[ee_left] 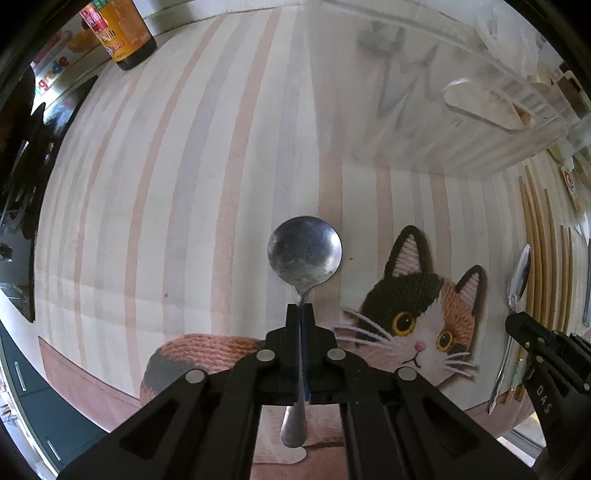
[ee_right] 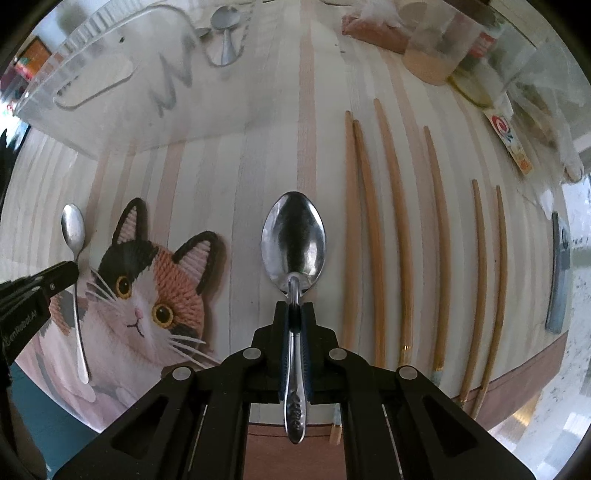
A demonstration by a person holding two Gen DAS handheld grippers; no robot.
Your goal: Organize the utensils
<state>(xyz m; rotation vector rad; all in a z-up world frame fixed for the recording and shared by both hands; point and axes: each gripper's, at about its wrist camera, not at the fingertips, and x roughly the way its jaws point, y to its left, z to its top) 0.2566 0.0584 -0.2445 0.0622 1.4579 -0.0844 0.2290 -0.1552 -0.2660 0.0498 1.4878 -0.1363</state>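
Observation:
My left gripper (ee_left: 301, 308) is shut on the thin handle of a round-bowled metal spoon (ee_left: 304, 254), which hangs over the striped cat placemat (ee_left: 184, 184). My right gripper (ee_right: 294, 306) is shut on the neck of a larger oval spoon (ee_right: 293, 236), bowl pointing away. Each gripper shows in the other's view: the right gripper (ee_left: 513, 321) with its oval spoon (ee_left: 519, 273) at the right edge, the left gripper (ee_right: 72, 269) with its round-bowled spoon (ee_right: 73, 225) at the left. Several wooden chopsticks (ee_right: 397, 229) lie side by side on the mat, to the right of the oval spoon.
A clear plastic organiser tray (ee_right: 92, 74) stands at the mat's far side with a metal utensil (ee_right: 225, 33) inside; the same tray (ee_left: 480, 103) shows upper right. A dark sauce bottle (ee_left: 125, 33) stands far left. Jars and packets (ee_right: 480, 55) crowd the far right. A dark flat object (ee_right: 557, 273) lies right.

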